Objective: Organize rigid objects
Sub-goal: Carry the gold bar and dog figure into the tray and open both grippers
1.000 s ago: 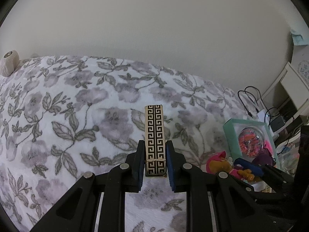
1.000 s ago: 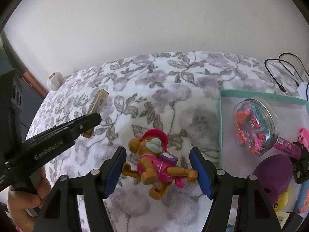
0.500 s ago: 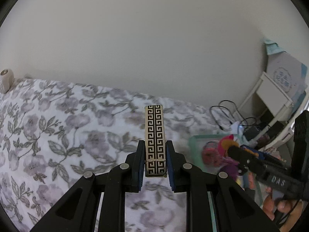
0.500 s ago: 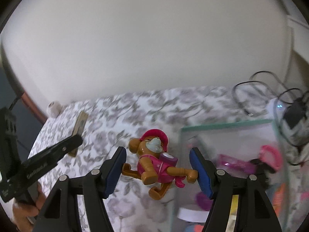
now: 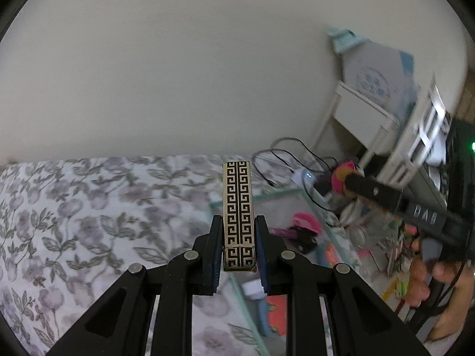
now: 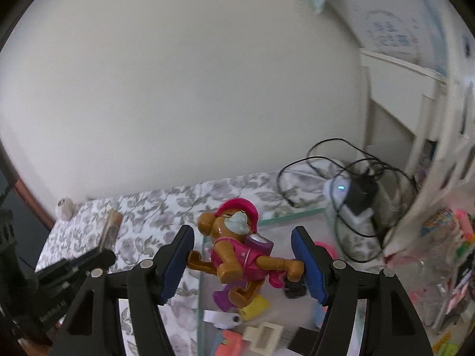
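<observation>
Left wrist view showed my left gripper [image 5: 238, 246] with its jaws clamped tight on the narrow sides of the patterned box [image 5: 237, 207], a slim gold-and-black bar whose long axis ran straight out along my fingers toward twelve o'clock, its far end clear of the floral bedspread [image 5: 89, 207] below. From that box the clear bin [image 5: 311, 207], edged in pale green and already holding bright odds and ends, lay at about four o'clock, low and near, with part of its rim passing under the jaws. In the right wrist view my right gripper [image 6: 242, 262] had its jaws set wide, pressing the outstretched arms of the toy monkey [image 6: 237, 252] in pink, which hung between them with its capped head toward twelve o'clock. The bin's open mouth sat directly beneath the monkey and spread toward three o'clock, so I judged my right hand the nearer to a drop; the box still needed carrying rightward over the rim. A tangle of black cable [image 6: 341, 172] lay beyond the bin at two o'clock.
</observation>
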### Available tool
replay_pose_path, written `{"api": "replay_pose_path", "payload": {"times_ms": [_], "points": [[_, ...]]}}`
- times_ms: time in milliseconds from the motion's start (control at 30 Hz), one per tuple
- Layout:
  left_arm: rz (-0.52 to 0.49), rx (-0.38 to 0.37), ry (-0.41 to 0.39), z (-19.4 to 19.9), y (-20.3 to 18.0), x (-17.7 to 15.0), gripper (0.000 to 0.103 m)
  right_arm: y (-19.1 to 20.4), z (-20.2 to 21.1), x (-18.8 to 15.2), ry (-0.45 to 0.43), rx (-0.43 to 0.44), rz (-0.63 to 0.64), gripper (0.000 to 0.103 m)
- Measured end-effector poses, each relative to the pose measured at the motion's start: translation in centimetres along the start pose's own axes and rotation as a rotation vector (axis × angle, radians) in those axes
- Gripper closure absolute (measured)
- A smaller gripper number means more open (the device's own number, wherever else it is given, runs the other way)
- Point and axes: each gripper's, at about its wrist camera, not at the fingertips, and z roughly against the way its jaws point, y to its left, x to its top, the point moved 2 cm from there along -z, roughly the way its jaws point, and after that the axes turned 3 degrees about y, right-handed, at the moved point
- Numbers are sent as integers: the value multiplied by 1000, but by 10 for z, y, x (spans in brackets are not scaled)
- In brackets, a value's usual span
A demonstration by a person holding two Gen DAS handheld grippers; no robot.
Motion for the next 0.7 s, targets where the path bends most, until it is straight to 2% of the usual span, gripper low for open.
{"api": "replay_pose_path", "payload": {"times_ms": [200, 467, 700], "points": [[-87, -20, 103, -33, -40, -19, 81, -34, 3, -4, 24, -53, 2, 32], [-173, -34, 244, -74, -74, -53, 82, -62, -29, -27, 144, -123, 23, 32], [-213, -6, 306, -95, -85, -73, 81, -74, -66, -54, 269, -146, 47, 32]]}}
